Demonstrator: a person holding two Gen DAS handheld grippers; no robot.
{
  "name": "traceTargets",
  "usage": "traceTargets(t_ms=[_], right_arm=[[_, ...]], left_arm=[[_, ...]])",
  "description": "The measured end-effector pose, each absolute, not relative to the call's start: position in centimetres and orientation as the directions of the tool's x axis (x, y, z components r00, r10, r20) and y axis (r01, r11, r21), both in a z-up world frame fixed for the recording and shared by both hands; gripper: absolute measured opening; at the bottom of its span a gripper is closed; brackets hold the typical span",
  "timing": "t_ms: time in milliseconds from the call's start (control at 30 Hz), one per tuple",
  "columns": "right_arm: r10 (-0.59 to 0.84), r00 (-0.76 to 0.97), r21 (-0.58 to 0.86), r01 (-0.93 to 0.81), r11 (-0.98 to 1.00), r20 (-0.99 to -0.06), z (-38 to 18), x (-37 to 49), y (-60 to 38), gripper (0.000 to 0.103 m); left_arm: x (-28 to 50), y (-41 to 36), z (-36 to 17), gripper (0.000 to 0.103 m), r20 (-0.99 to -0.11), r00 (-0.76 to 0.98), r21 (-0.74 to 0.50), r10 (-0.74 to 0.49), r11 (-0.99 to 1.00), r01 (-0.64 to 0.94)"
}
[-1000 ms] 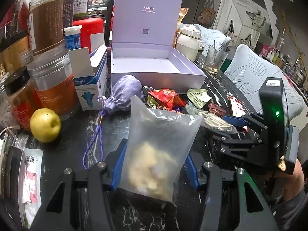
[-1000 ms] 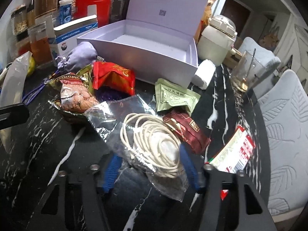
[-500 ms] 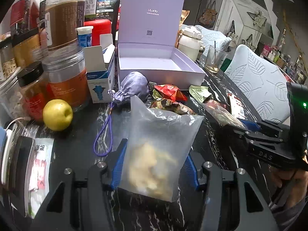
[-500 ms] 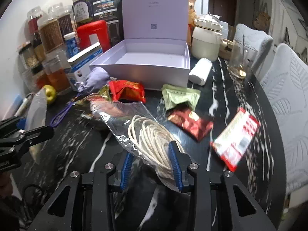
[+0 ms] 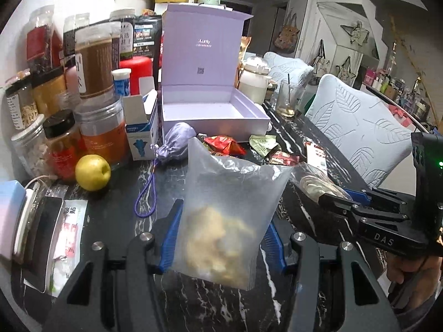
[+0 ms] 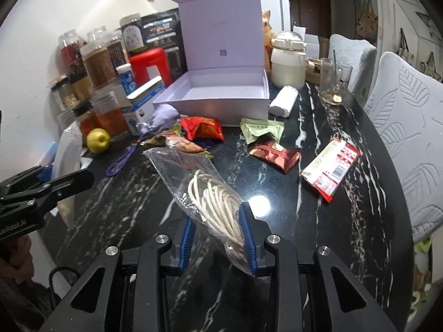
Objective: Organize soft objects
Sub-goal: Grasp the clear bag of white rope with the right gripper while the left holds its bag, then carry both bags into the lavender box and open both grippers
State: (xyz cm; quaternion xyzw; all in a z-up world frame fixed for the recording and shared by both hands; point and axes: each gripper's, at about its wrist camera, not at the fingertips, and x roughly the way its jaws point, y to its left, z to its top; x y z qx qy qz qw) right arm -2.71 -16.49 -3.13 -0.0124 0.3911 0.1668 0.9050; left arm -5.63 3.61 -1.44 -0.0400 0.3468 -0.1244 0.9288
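My left gripper (image 5: 221, 235) is shut on a frosted plastic bag of pale yellow lumps (image 5: 229, 213), held upright above the black marble table (image 5: 116, 221). My right gripper (image 6: 217, 229) is shut on a clear bag with a coil of white cord (image 6: 213, 202), lifted off the table. Behind stands an open lilac box (image 6: 221, 94) with its lid up and nothing inside. In front of it lie a lilac drawstring pouch (image 6: 163, 117), a red snack bag (image 6: 203, 131), a green packet (image 6: 261, 130), a dark red packet (image 6: 274, 155) and a red-and-white packet (image 6: 331, 168).
Jars and bottles (image 5: 94, 63) crowd the table's left side, with a small blue-and-white carton (image 5: 142, 127) and a yellow apple (image 5: 92, 173). A white kettle (image 6: 288, 63), a glass (image 6: 333, 80) and a white roll (image 6: 283, 101) stand right of the box. Pale chairs (image 6: 409, 127) line the right edge.
My right gripper closed on the cord bag and lifted it off the table. Both grippers drew back and rose, so more of the table and the box lid shows.
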Motion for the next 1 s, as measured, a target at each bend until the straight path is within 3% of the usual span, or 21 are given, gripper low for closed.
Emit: traceTargets(t_ms=[433,1000], right_arm=[[0.346,0.658,0.144,-0.341,0.929,-0.669,-0.4,-4.0,-15.8,0.031],[0.408,0.666,0.169,-0.395,0.903,-0.625,2.9,2.1,-14.3,0.031]], left_arm=[[-5.8,4.3,1.2,0.054,-0.578,0.772,-0.146,-0.264,0.965,0.22],[0.9,4.5,4.7,0.054,-0.519,0.821,-0.102,-0.239,0.971,0.218]])
